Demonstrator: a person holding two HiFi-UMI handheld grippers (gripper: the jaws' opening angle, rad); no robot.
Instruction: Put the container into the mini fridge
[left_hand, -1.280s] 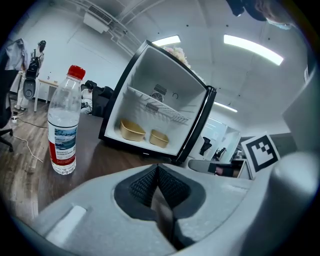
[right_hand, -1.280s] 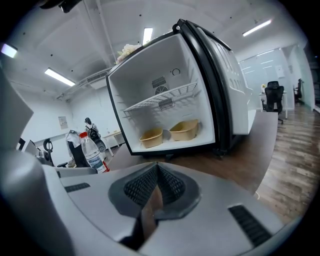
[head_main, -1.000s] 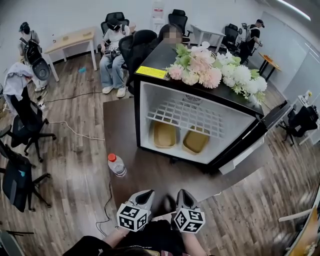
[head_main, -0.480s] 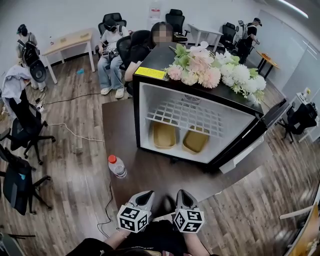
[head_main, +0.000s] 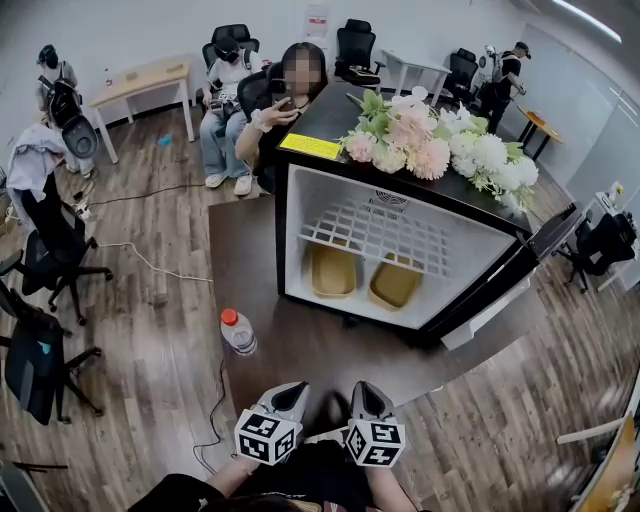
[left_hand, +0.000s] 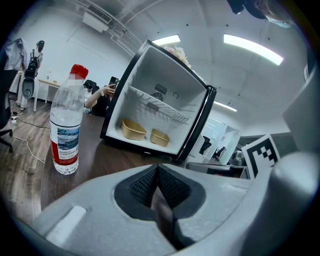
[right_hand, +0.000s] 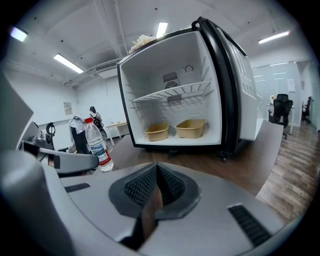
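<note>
Tabletop (head_main: 300, 350) carries the mini fridge (head_main: 395, 228), door open. Two containers (head_main: 331, 270) sit side by side on its floor; the task appears complete. A water bottle (head_main: 238, 331) stands apart. Left gripper (head_main: 288, 392) and right gripper (head_main: 366, 392) are closed and empty, near the tabletop's front edge.

Dark wood-grain counter (head_main: 300, 355) on a plank floor (head_main: 150, 330). Directly on the counter: an open mini fridge (head_main: 330, 115) toward the far right side, and an upright, red-capped water bottle (head_main: 238, 331) near the left edge, apart from the fridge. On the fridge's inner floor, beneath the wire shelf (head_main: 385, 232): a tan container (head_main: 331, 270) and a second tan container (head_main: 394, 284), side by side.
</note>
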